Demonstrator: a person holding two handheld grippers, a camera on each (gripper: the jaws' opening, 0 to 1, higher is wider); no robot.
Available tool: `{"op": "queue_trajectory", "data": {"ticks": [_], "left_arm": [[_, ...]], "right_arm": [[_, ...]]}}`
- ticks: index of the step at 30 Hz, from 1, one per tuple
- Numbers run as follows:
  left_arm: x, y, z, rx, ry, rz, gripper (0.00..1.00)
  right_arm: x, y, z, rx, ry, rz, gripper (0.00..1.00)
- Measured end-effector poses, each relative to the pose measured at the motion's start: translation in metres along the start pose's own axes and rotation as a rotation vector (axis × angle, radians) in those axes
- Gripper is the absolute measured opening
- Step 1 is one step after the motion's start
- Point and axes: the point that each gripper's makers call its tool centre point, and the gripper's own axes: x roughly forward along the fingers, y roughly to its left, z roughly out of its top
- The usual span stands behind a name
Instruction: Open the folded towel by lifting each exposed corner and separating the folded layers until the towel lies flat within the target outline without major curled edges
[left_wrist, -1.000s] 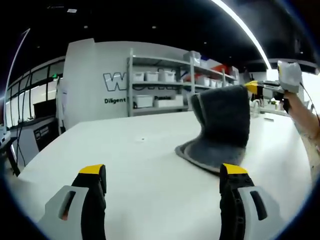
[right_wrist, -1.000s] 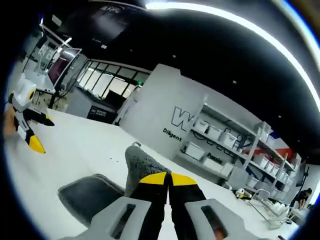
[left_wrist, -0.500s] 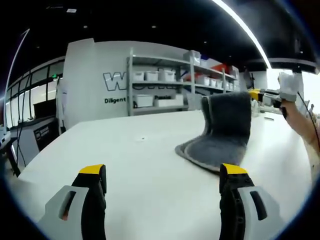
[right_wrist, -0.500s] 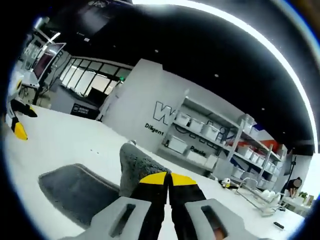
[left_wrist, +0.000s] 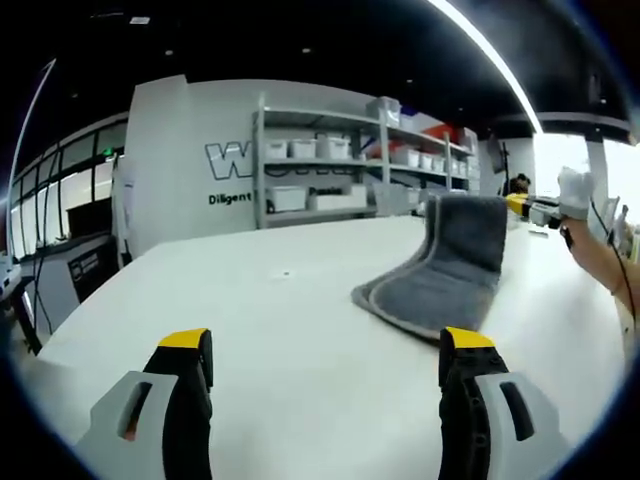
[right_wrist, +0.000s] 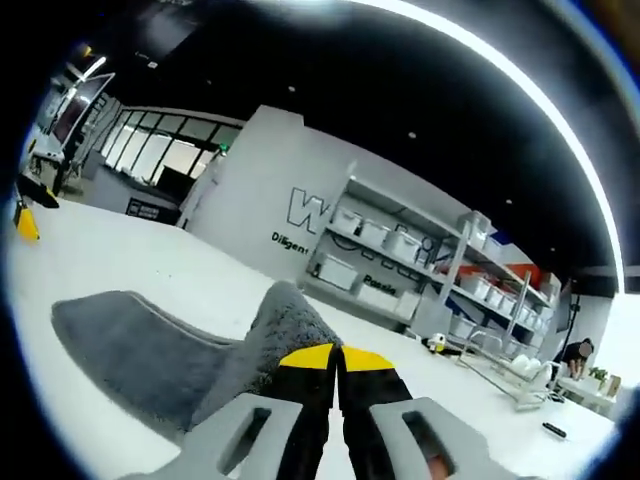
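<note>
A dark grey towel (left_wrist: 440, 275) lies on the white table (left_wrist: 290, 330), its far side raised off the surface. My right gripper (left_wrist: 525, 206) enters the left gripper view from the right, shut on that raised edge. In the right gripper view the towel (right_wrist: 150, 350) spreads out to the left, and my right gripper (right_wrist: 337, 357) has its yellow-tipped jaws pressed together on the lifted fold. My left gripper (left_wrist: 325, 350) stands open low over the table, well short of the towel, nothing between its jaws. Its yellow tip (right_wrist: 27, 222) shows far left in the right gripper view.
Shelving (left_wrist: 330, 170) with white bins stands beyond the table's far edge against a grey wall. A person's sleeve and hand (left_wrist: 605, 255) hold the right gripper. A dish rack (right_wrist: 510, 375) sits at the far right of the table.
My right gripper has carried the raised towel edge rightward and lower, so the towel unfolds and lies flatter. The left gripper has not moved.
</note>
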Motion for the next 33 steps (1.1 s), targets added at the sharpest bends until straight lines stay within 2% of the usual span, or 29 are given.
{"op": "queue_trajectory", "data": {"ticks": [4,7,13,14,18,21,25,30,33], "left_arm": [[0.0,-0.001,-0.001,0.007,0.004,0.003,0.92],[0.0,0.0,-0.001,0.006,0.008,0.006,0.92],[-0.001,-0.001,-0.003,0.007,0.011,0.006,0.92],[0.0,-0.001,-0.003,0.006,0.012,0.005,0.92],[-0.001,-0.001,-0.003,0.005,0.012,0.006,0.92],[-0.001,-0.001,-0.003,0.007,0.012,0.007,0.92],[-0.002,0.0,-0.003,0.002,0.012,0.01,0.92],[-0.001,-0.001,-0.003,0.008,0.013,0.009,0.92],[-0.001,-0.001,-0.003,0.007,0.013,0.009,0.92]], "right_arm": [[0.005,-0.007,-0.018,0.004,0.035,0.013,0.0],[0.006,-0.013,-0.032,0.018,0.068,-0.005,0.0],[0.005,-0.026,-0.075,0.045,0.19,-0.032,0.0],[0.005,-0.027,-0.078,0.047,0.191,-0.034,0.0],[0.002,-0.03,-0.104,0.022,0.265,-0.019,0.0],[0.004,-0.036,-0.115,0.043,0.303,-0.009,0.0],[-0.002,-0.028,-0.134,0.017,0.362,0.024,0.0],[0.0,-0.025,-0.146,0.03,0.387,0.041,0.0],[-0.005,-0.021,-0.146,0.037,0.387,0.044,0.0]]}}
